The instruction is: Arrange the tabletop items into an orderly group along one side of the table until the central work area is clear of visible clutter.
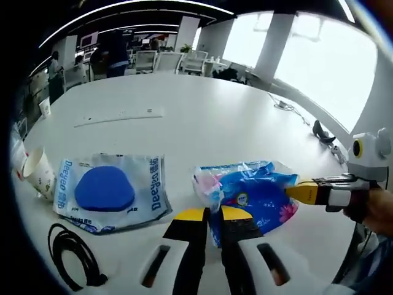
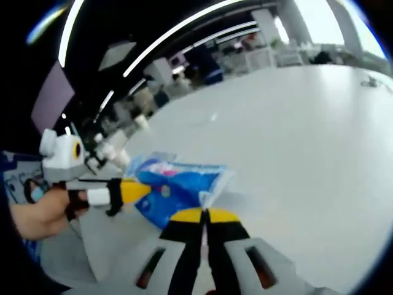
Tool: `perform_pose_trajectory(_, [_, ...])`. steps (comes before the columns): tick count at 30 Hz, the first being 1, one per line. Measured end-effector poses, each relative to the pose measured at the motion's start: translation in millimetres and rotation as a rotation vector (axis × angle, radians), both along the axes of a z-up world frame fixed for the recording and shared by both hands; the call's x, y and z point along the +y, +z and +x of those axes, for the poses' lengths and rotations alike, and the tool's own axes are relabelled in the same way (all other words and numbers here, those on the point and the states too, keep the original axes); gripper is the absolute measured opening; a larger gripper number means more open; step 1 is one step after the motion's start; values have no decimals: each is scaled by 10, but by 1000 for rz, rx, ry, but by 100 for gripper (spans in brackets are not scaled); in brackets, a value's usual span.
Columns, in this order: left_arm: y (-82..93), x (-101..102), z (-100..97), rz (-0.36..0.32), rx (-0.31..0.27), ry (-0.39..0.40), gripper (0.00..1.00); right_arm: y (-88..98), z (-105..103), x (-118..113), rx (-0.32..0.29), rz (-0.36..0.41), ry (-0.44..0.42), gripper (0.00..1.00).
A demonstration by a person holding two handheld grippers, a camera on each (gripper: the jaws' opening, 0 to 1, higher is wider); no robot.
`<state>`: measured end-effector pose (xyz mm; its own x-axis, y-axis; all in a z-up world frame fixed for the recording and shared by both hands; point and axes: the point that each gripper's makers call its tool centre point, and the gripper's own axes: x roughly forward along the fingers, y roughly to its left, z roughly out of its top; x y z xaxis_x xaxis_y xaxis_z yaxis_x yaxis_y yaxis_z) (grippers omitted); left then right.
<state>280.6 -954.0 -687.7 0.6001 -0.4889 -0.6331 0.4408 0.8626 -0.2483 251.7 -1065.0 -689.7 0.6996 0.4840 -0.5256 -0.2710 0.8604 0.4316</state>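
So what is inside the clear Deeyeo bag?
Inside the Deeyeo bag lies a blue rounded pad, seen through the clear front. Its underside and anything beneath it are covered.

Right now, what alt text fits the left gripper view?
Both grippers, left gripper and right gripper, are shut on a blue tissue pack on a white table. To its left lie a wipes pouch, paper cup and black cable.

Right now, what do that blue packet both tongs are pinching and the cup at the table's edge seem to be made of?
The blue packet looks like thin glossy plastic film: it crinkles, shines, and is clear at its ends. The cup looks like matte printed paper, though a plastic lining can't be ruled out. Left tongs and right tongs each pinch the film.
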Motion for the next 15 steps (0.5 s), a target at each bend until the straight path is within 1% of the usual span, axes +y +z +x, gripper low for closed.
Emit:
perform_pose_trajectory(3, [6,-35,82,-6,-15,-2,6,-4,57,-27,-4,-1,-9,0])
perform_pose_trajectory(8, [-110,-4,177,8,9,28,6,-41,149,2,-3,-5,1,0])
perform_pose_trajectory(12, [-83,3,220,6,-1,46,6,-71,189,21,-8,-29,11,0])
perform_pose_trajectory(15, [-65,0,276,2,-14,54,6,-104,227,8,-3,-21,4,0])
